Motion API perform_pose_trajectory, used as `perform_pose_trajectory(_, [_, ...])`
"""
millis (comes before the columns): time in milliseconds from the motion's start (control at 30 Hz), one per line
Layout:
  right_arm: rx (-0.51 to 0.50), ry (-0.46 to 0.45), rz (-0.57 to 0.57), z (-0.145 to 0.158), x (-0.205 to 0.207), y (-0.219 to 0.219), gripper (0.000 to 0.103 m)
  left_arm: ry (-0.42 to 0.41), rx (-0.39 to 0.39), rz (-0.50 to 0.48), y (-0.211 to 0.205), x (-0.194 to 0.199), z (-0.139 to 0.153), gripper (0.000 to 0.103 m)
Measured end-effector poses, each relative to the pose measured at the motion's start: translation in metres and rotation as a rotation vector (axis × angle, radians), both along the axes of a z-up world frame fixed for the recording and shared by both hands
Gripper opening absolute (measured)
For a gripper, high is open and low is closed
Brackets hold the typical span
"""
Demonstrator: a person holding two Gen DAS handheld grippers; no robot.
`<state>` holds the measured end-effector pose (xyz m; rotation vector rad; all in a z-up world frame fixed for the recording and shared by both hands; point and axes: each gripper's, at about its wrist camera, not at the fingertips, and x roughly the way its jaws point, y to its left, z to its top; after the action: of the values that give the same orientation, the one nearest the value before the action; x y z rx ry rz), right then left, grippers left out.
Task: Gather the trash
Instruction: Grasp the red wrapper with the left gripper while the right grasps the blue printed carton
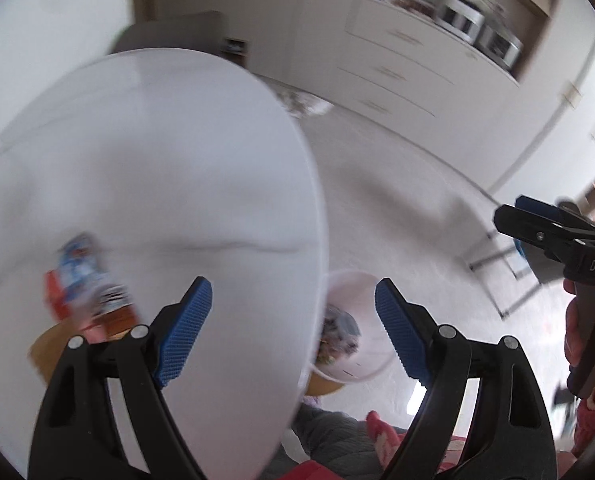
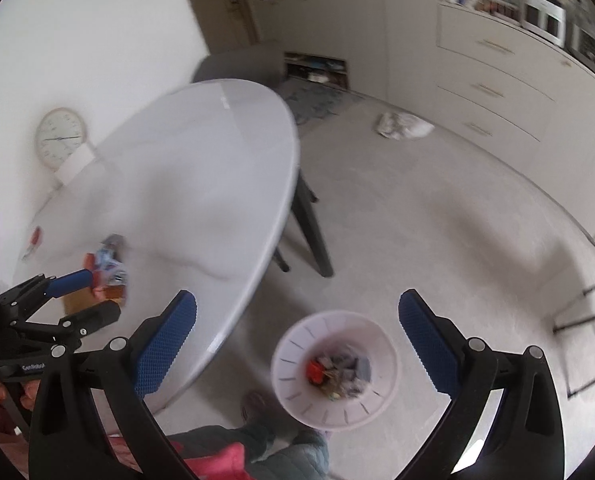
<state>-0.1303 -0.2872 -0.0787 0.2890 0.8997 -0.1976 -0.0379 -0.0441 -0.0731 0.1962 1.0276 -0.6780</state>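
Below, both grippers' (image 1: 293, 332) (image 2: 297, 344) jaws gape empty; wrappers (image 2: 107, 268) (blurred) lie leftward.

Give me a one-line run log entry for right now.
left claw: open, empty | right claw: open, empty, above bin | bin: holds trash, on floor | wrappers: on table

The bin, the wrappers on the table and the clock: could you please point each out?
bin (image 2: 293, 408): right wrist view, near wall.
wrappers (image 2: 111, 266): right wrist view, middle of the pile.
clock (image 2: 60, 138): right wrist view, its face.
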Motion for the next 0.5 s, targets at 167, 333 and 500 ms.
perform_pose_trajectory(167, [0.023,-0.046,0.077,0.011,0.030,0.032,0.100,-0.044,0.008,0.177,0.070,0.017,0.009,0.090])
perform_pose_trajectory(333, [0.031,-0.048,0.174,0.014,0.060,0.068,0.100,-0.051,0.043,0.288,0.132,0.027,0.005,0.090])
perform_pose_trajectory(500, [0.033,-0.049,0.269,0.017,0.092,0.111,0.100,-0.006,0.055,0.379,0.186,0.038,-0.012,0.090])
